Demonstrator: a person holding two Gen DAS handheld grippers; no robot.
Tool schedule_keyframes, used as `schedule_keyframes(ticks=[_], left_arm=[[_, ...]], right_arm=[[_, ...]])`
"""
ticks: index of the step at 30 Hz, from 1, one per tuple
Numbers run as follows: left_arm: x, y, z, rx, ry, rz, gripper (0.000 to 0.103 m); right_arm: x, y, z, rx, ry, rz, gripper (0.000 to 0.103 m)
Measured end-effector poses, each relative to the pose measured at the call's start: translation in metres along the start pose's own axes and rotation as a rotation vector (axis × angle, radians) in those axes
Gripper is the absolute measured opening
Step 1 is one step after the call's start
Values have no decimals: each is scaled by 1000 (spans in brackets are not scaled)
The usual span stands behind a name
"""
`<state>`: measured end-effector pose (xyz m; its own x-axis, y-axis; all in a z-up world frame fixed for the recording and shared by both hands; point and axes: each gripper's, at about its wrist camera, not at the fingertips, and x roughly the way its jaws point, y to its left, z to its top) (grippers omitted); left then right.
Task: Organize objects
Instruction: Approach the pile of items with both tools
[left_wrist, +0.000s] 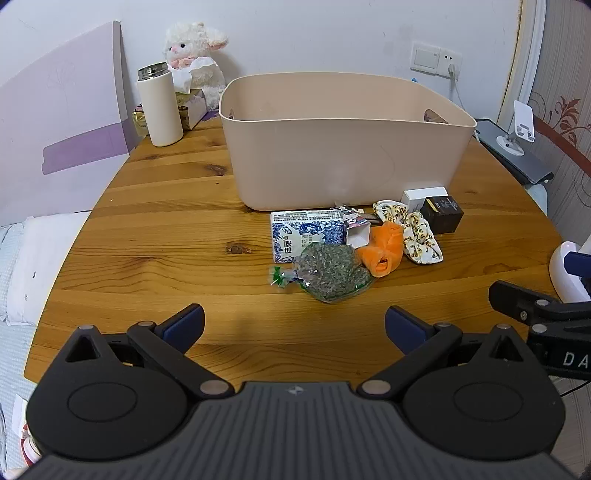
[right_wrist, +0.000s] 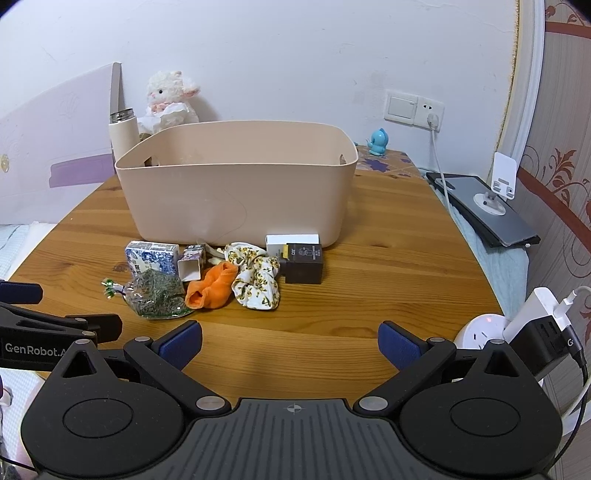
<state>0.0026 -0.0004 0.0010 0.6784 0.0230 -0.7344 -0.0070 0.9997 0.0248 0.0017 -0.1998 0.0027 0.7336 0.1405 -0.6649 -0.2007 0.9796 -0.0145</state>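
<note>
White letters reading "GenRobot.A" are showing on the black arm of the left gripper (right_wrist: 55, 332), at the left edge of the right wrist view. The letters "DA" are showing on the black arm of the right gripper (left_wrist: 554, 325), at the right edge of the left wrist view. Dark signs are sitting on the blue and white box (left_wrist: 295, 232), too small to read.

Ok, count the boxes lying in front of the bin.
4: blue-white box at left, small open box beside it, white box against the bin, black box before it. Others may be hidden.
</note>
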Motion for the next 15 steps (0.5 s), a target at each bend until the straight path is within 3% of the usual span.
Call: schedule_keyframes(ticks=[15], left_arm=[[3,-2,-2,4,9,-3,103]], right_arm=[[0,0,0,0,2,0,103]])
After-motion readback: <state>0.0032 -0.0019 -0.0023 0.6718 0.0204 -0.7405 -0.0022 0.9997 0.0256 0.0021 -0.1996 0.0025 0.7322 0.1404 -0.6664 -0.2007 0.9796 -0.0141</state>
